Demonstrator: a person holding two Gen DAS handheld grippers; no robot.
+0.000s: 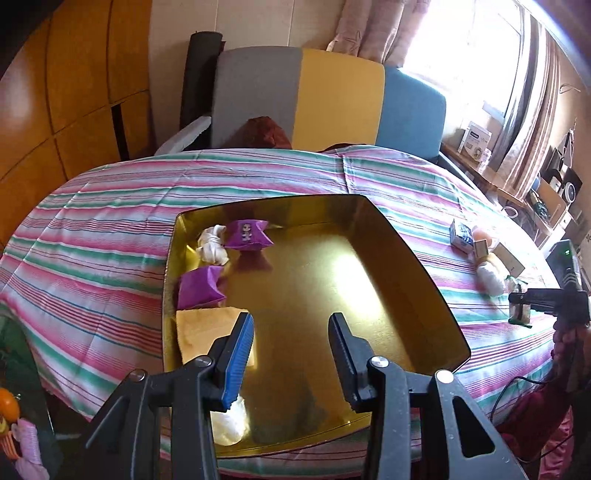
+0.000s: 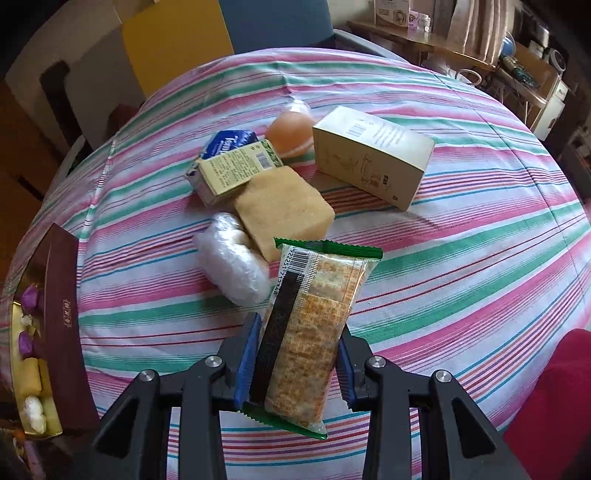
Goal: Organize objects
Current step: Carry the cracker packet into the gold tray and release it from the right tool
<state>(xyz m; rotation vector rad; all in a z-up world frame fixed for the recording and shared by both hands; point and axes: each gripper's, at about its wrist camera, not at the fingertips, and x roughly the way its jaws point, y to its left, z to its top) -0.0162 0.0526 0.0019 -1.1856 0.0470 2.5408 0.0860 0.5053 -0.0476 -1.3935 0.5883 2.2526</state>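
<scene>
Crinkly cracker packet, serrated green ends

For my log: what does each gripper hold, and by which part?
Right gripper holds the cracker pack by its long sides, at the lower half. Left gripper is open, holding nothing.

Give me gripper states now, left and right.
Left gripper: open, empty, over the gold tray.
Right gripper: closed on the cracker packet.

Sunlit window w/ curtains, tricolor sofa, wood wall.
</scene>
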